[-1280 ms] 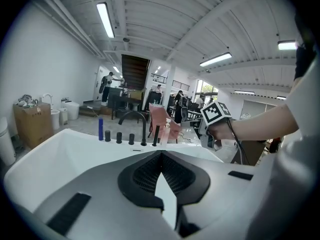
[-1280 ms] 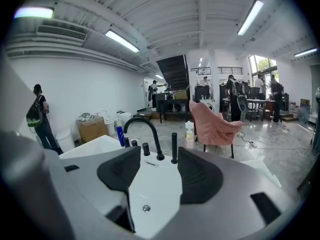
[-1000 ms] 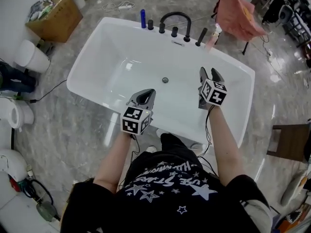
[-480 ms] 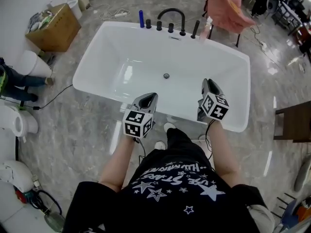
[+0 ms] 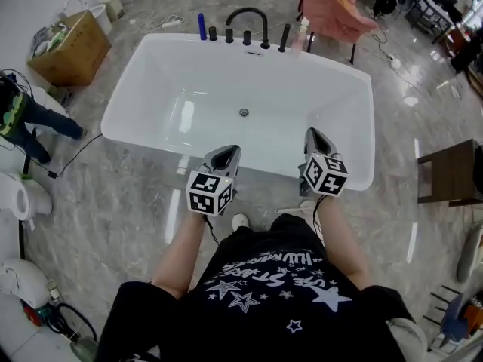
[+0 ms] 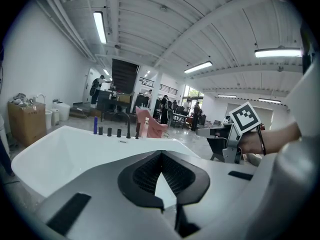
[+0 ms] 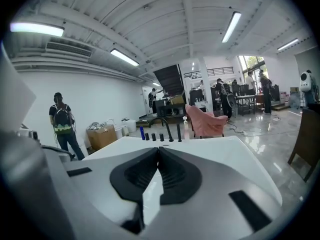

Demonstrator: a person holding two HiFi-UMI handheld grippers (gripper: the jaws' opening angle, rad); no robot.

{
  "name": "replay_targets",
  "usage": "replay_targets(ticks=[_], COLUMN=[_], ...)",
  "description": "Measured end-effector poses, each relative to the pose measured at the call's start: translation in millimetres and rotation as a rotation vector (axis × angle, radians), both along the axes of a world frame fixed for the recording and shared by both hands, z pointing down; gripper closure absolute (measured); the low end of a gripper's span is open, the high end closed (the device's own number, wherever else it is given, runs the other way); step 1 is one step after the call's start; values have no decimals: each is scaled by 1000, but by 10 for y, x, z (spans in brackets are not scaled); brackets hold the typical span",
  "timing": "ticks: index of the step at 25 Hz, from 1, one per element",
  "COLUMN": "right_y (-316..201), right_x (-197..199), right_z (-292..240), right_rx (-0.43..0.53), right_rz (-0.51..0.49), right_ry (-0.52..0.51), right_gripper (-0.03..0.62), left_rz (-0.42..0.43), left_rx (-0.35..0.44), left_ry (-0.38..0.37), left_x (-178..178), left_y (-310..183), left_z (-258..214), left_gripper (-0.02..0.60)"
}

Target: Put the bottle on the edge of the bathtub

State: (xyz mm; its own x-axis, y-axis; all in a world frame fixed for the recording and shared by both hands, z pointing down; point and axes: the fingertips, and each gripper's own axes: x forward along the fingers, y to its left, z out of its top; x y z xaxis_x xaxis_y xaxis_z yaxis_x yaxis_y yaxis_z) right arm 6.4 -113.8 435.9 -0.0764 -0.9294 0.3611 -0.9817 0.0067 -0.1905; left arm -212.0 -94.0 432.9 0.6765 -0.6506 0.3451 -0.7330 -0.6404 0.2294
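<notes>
A blue bottle (image 5: 201,26) stands upright on the far rim of the white bathtub (image 5: 369,130), left of the black taps and faucet (image 5: 247,19). It also shows small and far off in the left gripper view (image 6: 95,125) and the right gripper view (image 7: 142,133). A pale bottle (image 5: 305,29) stands at the taps' right end. My left gripper (image 5: 229,151) and right gripper (image 5: 311,133) hover over the tub's near rim, both shut with nothing between the jaws, far from either bottle.
A cardboard box (image 5: 72,47) sits on the floor left of the tub. A pink cloth (image 5: 332,10) hangs over a chair behind it. A dark wooden stool (image 5: 453,173) stands at right. A person (image 5: 23,115) stands at left, near white toilets (image 5: 19,194).
The right gripper's jaws have closed. Both grippers have drawn back from over the tub's inside to its near rim, and the tub sits farther away in the head view.
</notes>
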Motion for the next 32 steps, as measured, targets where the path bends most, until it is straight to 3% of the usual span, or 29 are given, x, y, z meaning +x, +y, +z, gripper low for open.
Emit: replay_targets(ticks=[12, 18, 32], right_y=[382, 692, 1509], right_x=[437, 808, 1185], right_z=[-84, -27, -28], right_rx=[-15, -23, 10], right_rz=[-159, -184, -323], right_ry=[13, -21, -7], right_gripper=[580, 580, 582], left_rz=[-102, -131, -180], left_rx=[14, 13, 22], left_ry=[-6, -15, -27], left_x=[545, 925, 1571], left_y=[393, 779, 1630], left_z=[-169, -169, -142], left_gripper=[566, 566, 566])
